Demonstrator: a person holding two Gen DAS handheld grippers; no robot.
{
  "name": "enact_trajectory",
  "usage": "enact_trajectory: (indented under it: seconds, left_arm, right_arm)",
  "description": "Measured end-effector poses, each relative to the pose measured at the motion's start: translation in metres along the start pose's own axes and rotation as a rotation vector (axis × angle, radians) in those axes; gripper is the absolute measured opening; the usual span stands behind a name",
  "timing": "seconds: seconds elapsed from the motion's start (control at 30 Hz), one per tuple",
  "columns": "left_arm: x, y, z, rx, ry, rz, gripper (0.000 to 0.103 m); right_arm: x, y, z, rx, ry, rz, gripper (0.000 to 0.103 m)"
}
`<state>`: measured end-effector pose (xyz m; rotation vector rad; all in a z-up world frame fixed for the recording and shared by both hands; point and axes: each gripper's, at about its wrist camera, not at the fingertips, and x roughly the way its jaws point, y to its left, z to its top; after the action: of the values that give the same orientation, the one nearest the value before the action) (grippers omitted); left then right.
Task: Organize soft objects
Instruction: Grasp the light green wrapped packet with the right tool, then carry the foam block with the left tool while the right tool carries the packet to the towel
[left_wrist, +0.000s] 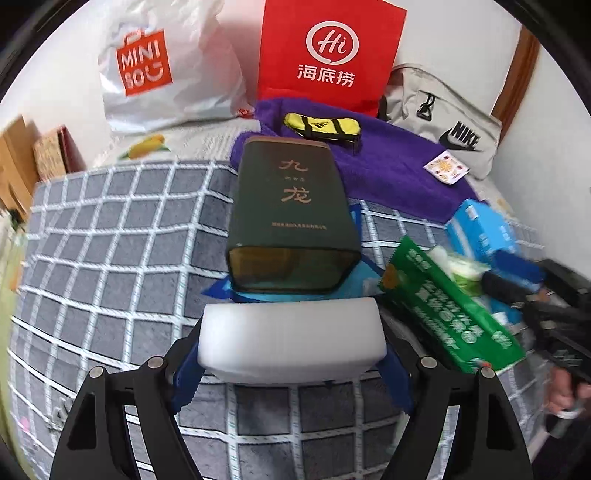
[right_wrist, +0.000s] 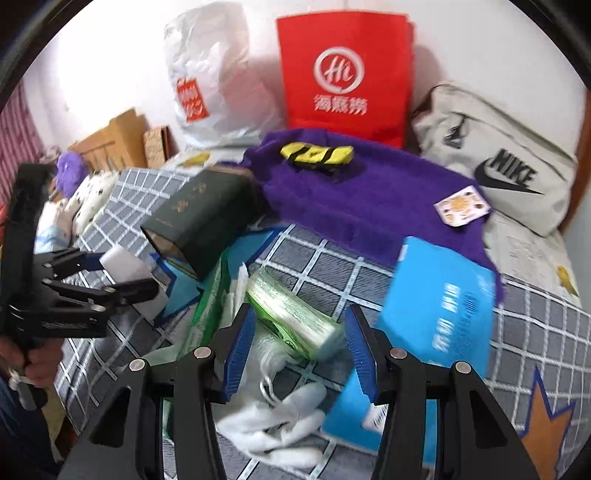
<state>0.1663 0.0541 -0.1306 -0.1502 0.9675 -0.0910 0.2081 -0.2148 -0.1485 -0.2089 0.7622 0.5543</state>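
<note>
Now pinching a white foam block (left_wrist: 291, 338) in the left gripper (left_wrist: 291, 369), lowering squarely; right gripper (right_wrist: 299, 354), half-spread, straddling a green tissue pack (right_wrist: 295, 314) untouched.

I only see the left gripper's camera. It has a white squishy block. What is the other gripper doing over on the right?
Observer: The right gripper has its blue fingers either side of a green tissue pack.
Operator: Is it squeezing it?
Observer: I cannot tell; the picture is blurred there.
Operator: What is under that pack?
Observer: A white drawstring pouch, lying on the checked blanket.
Operator: Anything hiding far left?
Observer: A small purple plush thing near the wooden headboard.
</note>
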Motion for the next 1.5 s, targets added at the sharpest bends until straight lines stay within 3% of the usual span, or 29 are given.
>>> enact_trajectory:
  seconds: [0.37, 0.43, 0.47, 0.53, 0.63, 0.77, 0.97, 1.13, 1.5]
  left_arm:
    - [0.008, 0.005, 0.002, -0.016, 0.030, -0.017, 0.080]
    - [0.009, 0.005, 0.002, -0.015, 0.034, -0.020, 0.080]
    - [0.009, 0.005, 0.002, -0.016, 0.033, -0.019, 0.080]
    - [0.009, 0.005, 0.003, -0.011, 0.037, -0.022, 0.080]
    - [0.011, 0.006, 0.004, -0.009, 0.037, -0.030, 0.080]
    - [0.011, 0.008, 0.003, -0.018, 0.039, -0.048, 0.080]
    - [0.009, 0.011, 0.002, -0.039, 0.044, -0.082, 0.080]
    - [0.007, 0.013, 0.004, -0.042, 0.038, -0.068, 0.080]
    - [-0.017, 0.013, 0.017, -0.038, -0.014, -0.021, 0.080]
  right_arm:
    - [0.030, 0.015, 0.012, -0.170, 0.071, -0.022, 0.051]
    - [0.027, 0.014, 0.011, -0.170, 0.065, -0.021, 0.044]
    - [0.025, 0.013, 0.010, -0.168, 0.064, -0.014, 0.034]
    - [0.020, 0.012, 0.006, -0.169, 0.079, 0.029, 0.031]
    - [0.015, 0.017, 0.002, -0.197, 0.077, 0.060, 0.031]
    - [0.021, 0.021, 0.006, -0.228, 0.078, 0.031, 0.035]
    - [0.044, 0.028, 0.010, -0.265, 0.131, 0.067, 0.035]
    - [0.041, 0.023, 0.012, -0.229, 0.105, 0.074, 0.025]
    - [-0.008, -0.003, 0.021, -0.025, 0.006, 0.072, 0.025]
